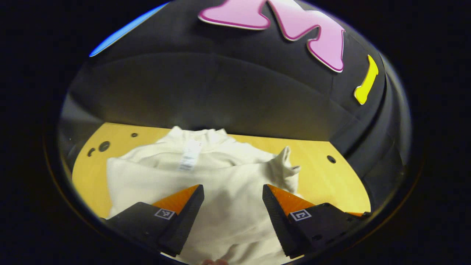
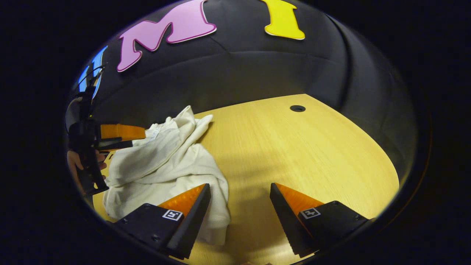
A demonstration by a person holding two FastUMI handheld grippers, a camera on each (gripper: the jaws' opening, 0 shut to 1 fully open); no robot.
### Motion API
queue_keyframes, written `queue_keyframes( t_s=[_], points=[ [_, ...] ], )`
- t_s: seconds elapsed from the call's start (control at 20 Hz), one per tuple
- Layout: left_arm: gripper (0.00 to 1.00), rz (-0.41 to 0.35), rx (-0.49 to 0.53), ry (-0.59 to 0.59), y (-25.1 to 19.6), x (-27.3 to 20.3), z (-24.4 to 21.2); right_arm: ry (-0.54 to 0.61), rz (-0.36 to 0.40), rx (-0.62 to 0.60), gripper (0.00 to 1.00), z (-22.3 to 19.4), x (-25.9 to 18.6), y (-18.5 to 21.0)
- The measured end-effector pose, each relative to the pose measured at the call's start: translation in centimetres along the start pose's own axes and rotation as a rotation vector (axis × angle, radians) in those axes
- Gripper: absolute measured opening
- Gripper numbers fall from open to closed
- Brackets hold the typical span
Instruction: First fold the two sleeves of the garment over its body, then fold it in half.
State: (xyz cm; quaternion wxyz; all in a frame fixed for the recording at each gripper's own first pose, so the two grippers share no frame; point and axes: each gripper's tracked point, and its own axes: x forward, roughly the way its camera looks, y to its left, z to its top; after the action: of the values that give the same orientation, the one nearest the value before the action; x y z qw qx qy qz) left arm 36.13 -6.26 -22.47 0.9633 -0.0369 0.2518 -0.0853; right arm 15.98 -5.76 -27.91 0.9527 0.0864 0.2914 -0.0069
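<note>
1. My left gripper [image 1: 232, 206] hangs level above the garment, pointing toward the booth wall at 12 o'clock. Its fingers are spread wide and nothing sits between them.
2. My right gripper [image 2: 240, 204] hangs over the table's bare wood, fingers spread wide and holding nothing. Its left finger [image 2: 191, 208] overlaps the garment's near edge in the right gripper view; contact cannot be determined.
3. In the right gripper view, my left gripper appears at 9 o'clock, gripped by a hand [image 2: 75, 162], with its fingers reaching over the garment.
4. Count: one garment, two grippers, one table.
5. The cream sweatshirt [image 1: 220, 176] lies rumpled on the yellow wooden table [image 1: 323, 173]. In the left gripper view its collar and white neck label [image 1: 188, 158] sit at 12 o'clock, and one sleeve cuff [image 1: 285, 158] stands up at 1 o'clock.
6. In the right gripper view the sweatshirt is bunched at 8 o'clock, with wood open from 12 to 4 o'clock.
</note>
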Motion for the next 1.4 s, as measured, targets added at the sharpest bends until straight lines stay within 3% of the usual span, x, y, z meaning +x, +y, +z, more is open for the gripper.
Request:
queue_keyframes(
  t_s=[0.15,0.25,0.4,0.5,0.7,0.9,1.1,1.25,1.35,1.4],
  points=[
    [0.98,0.093,-0.026,0.035,5.8,-5.0,-3.5,0.042,0.041,-0.043,0.99,-1.8,-0.2,2.0],
    [0.97,0.125,-0.093,0.067,8.4,-7.6,-6.6,0.096,0.051,-0.072,0.99,-3.9,-0.1,3.1],
    [0.97,0.167,-0.192,0.135,10.7,-10.2,-11.5,0.083,0.05,-0.091,0.99,-3.9,-0.1,4.3],
    [0.98,0.219,-0.196,0.138,12.3,-11.7,-13.3,0.081,0.035,-0.094,0.99,-4.1,0.0,4.6],
    [0.99,0.239,-0.202,0.163,12.9,-13.8,-16.4,0.074,0.015,-0.148,0.99,-4.6,0.0,4.8],
    [0.95,0.301,-0.174,0.093,13.7,-14.8,-15.3,0.067,0.014,-0.17,1.0,-4.8,-0.1,5.0],
    [0.97,0.377,-0.16,0.146,15.6,-15.0,-18.1,0.06,0.007,-0.167,0.99,-4.8,0.0,5.0],
    [1.0,0.367,-0.134,0.117,15.2,-14.6,-18.9,0.06,0.013,-0.171,0.99,-4.8,0.1,5.2],
    [0.98,0.345,-0.097,0.118,14.4,-14.0,-18.5,0.065,0.056,-0.186,0.91,-4.8,0.3,6.2],
    [0.89,0.32,-0.082,0.117,13.9,-13.4,-18.3,0.067,0.071,-0.186,0.64,-5.1,0.4,6.9]
  ],
)
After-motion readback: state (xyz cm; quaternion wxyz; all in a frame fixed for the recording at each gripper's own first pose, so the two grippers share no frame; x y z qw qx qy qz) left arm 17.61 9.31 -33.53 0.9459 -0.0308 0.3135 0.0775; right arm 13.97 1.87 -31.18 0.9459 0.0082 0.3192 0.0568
